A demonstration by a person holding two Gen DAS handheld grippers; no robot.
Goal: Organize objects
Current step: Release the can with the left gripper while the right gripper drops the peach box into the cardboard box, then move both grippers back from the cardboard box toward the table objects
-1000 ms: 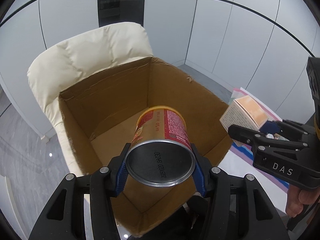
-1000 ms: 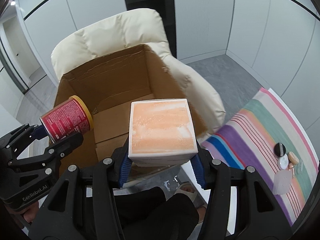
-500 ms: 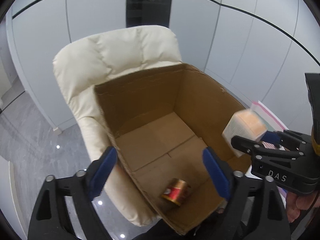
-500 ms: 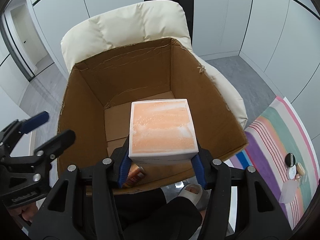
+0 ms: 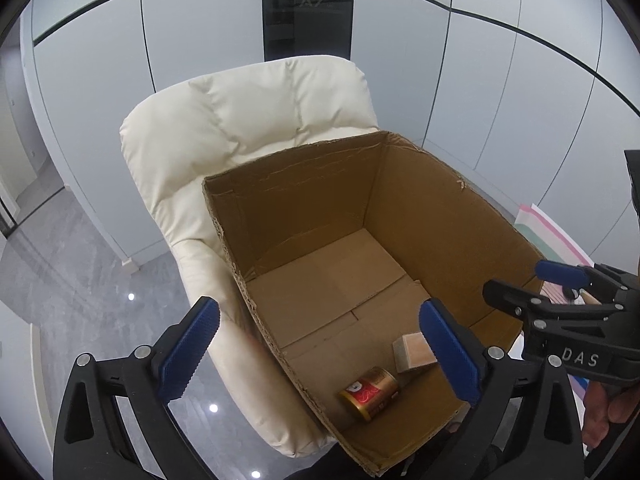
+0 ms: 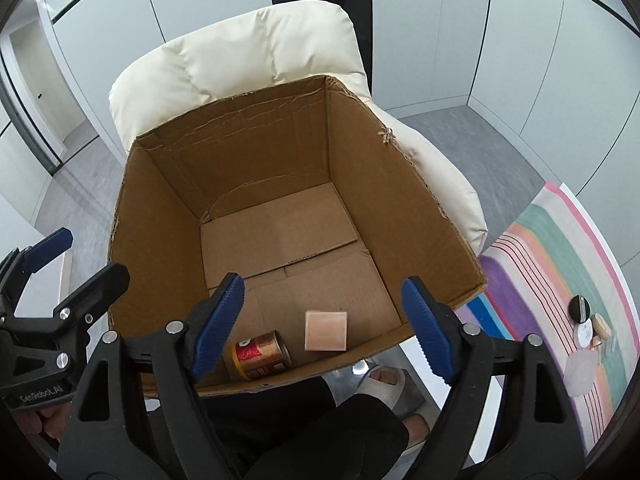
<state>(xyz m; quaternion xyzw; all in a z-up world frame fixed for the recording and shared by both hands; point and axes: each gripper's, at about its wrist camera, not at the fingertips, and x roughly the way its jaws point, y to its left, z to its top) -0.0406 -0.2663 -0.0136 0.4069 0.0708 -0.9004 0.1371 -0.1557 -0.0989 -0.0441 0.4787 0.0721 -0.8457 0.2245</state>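
Note:
An open cardboard box (image 5: 436,208) (image 6: 160,208) stands on a cream armchair (image 5: 240,120) (image 6: 240,56). On its floor near the front wall lie a red and gold can (image 5: 370,393) (image 6: 260,354) on its side and a small peach-coloured box (image 5: 412,351) (image 6: 325,330) to its right. My left gripper (image 5: 320,356) is open and empty above the box's front left corner; it also shows in the right wrist view (image 6: 76,256). My right gripper (image 6: 324,328) is open and empty above the front of the box; it also shows in the left wrist view (image 5: 532,284).
A striped, many-coloured mat (image 6: 560,264) lies on the floor to the right, with several small cosmetic items (image 6: 586,324) on it. The person's legs and a slippered foot (image 6: 380,380) are below the box. Grey floor and white wall panels surround the chair.
Both grippers opened. The can dropped from my left gripper into the box first, then the peach box dropped from my right gripper. Both now lie on the box floor.

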